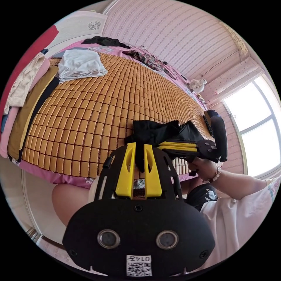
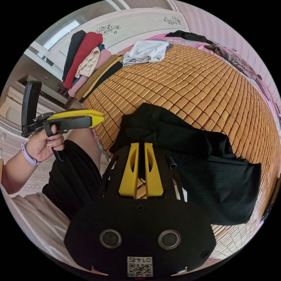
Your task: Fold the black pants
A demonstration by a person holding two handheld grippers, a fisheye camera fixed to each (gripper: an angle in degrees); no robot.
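The black pants (image 2: 187, 152) lie bunched on the bamboo mat near the bed's edge, also seen as a dark heap (image 1: 164, 131) in the left gripper view. My right gripper (image 2: 141, 145) is shut on a fold of them, and black cloth wraps around its tips. That same gripper (image 1: 160, 145) reaches in from the right, held by a hand. My left gripper (image 1: 140, 145) has its jaws almost together, and dark cloth shows through the slit. From the side, this gripper (image 2: 101, 117) hovers over the bed's edge, a strip of mat between its tip and the pants.
A bamboo mat (image 1: 96, 108) covers the bed over a pink sheet. A white garment (image 1: 79, 64) lies at the far side, with folded clothes stacked (image 2: 87, 61) along one edge and dark garments beyond. The person stands at the bed's edge.
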